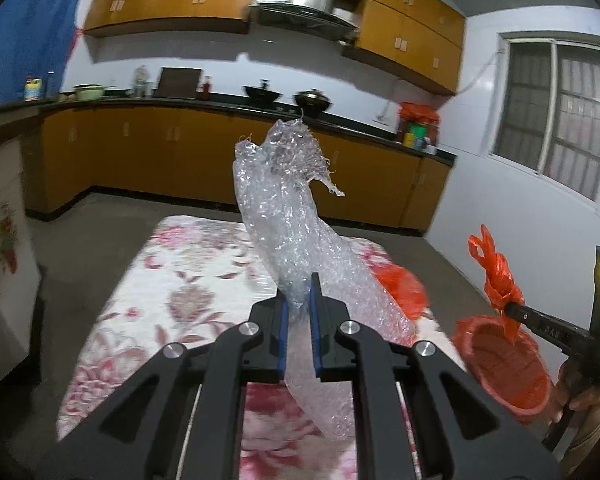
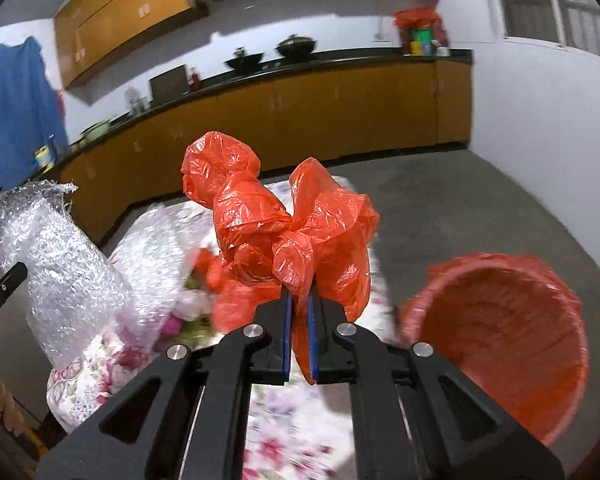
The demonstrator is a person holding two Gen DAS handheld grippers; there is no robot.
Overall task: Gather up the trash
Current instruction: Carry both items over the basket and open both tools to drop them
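Observation:
My left gripper point(image 1: 299, 292) is shut on a long piece of clear bubble wrap point(image 1: 296, 216) that stands up above the floral tablecloth point(image 1: 148, 280). My right gripper point(image 2: 299, 300) is shut on a crumpled orange plastic bag point(image 2: 284, 232), lifted off the table. In the left wrist view that orange bag point(image 1: 498, 276) hangs from the right gripper point(image 1: 510, 307) over an orange bin point(image 1: 508, 364) lined with an orange bag. In the right wrist view the bubble wrap point(image 2: 60, 264) stands at the left and the bin point(image 2: 500, 336) sits low at the right.
Another orange bag point(image 1: 400, 288) lies on the table behind the bubble wrap. A kitchen counter point(image 1: 220, 104) with woks and bottles runs along the far wall above yellow cabinets. Grey floor point(image 2: 480, 208) lies between the table and the cabinets. A window point(image 1: 552, 108) is at the right.

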